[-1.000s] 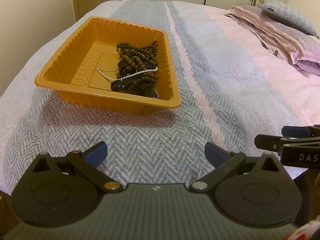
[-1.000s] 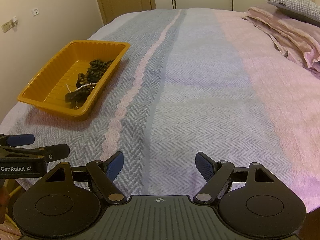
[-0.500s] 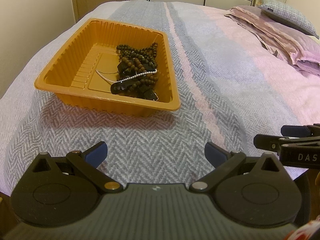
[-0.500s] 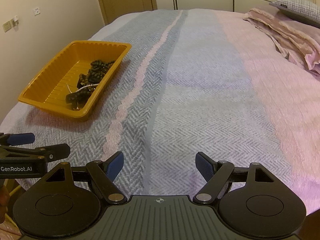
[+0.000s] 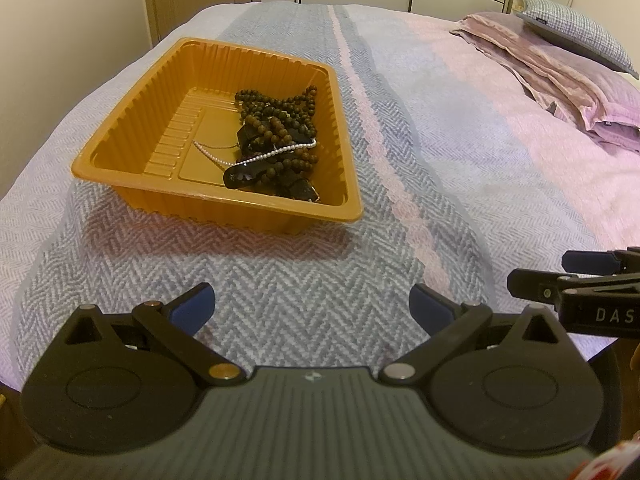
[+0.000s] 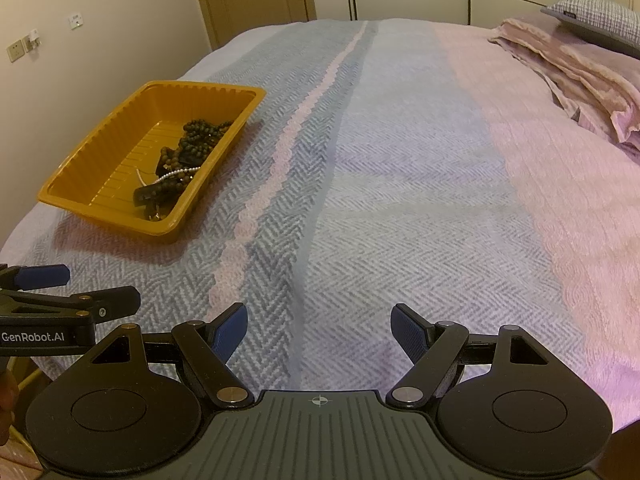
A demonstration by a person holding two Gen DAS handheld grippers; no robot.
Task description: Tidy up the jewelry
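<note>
Between the earlier frames and this one, both cameras had drawn slightly nearer the orange tray (image 5: pixel 132 152), which sat a little lower in each view; nothing inside it had shifted.

In the left wrist view the tray lay on the bedspread (image 5: pixel 320 280) in the upper left of the frame, a ribbed plastic dish with a flat rim. The jewelry was heaped toward its right side: a tangle of dark brown beads (image 5: pixel 280 116), round and matte, looped over one another, with a thin strand of small white pearls (image 5: pixel 260 156) draped across the pile and trailing onto the bare floor of the tray. Some glossy black pieces (image 5: pixel 244 176) lay at the near end of the heap; what they were could not be told. In the right wrist view the same tray (image 6: pixel 80 160) sat at the left middle of the frame, with the beads (image 6: pixel 192 140) against its right wall.

At the bottom of its frame, the left gripper (image 5: pixel 312 308) was spread wide with nothing between its blue pads (image 5: pixel 196 306), hovering above the herringbone weave. The right gripper (image 6: pixel 318 328) was likewise released and held nothing. A folded pink blanket (image 5: pixel 560 64) and a checked pillow (image 5: pixel 580 32) lay at the upper right.
</note>
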